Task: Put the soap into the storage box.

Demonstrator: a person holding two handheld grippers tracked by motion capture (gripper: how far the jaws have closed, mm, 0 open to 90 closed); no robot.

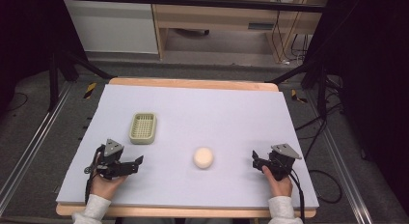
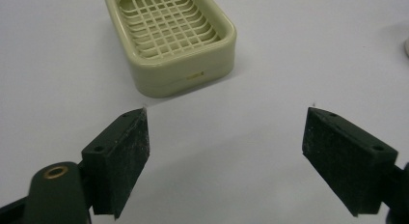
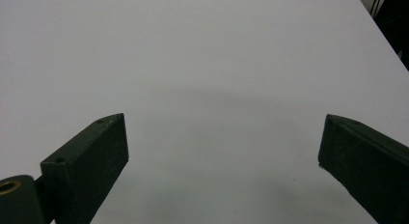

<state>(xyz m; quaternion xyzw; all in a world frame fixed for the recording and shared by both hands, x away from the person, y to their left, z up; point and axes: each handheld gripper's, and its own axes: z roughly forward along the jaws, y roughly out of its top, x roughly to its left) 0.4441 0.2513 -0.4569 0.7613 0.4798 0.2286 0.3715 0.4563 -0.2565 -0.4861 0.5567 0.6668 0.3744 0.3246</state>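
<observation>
- Soap (image 1: 203, 158) sits on the surface (image 1: 231, 113), between our two tools, nearer the front edge, touching neither.
- Soap is round, cream-coloured, lying flat; in the left gripper view we catch only a sliver of it at the right edge (image 2: 406, 47).
- Dish (image 1: 143, 128) is left of and behind the soap, well apart from it; pale green, slotted grid floor, nothing in it.
- In the left gripper view the dish (image 2: 193, 69) lies just ahead of the left jaw tip, not touching it.
- Left tool (image 1: 137, 163) is released: jaws spread wide, nothing between them, bare surface in the gap (image 2: 226, 151). It points right, toward the soap, held low near the front-left corner.
- Right tool (image 1: 255, 159) is also released: jaws wide apart, bare surface (image 3: 222, 89) ahead. It points left, toward the soap, near the front-right.
- Both hands grip the tools from the front edge, white sleeves (image 1: 91, 209) at the bottom.
</observation>
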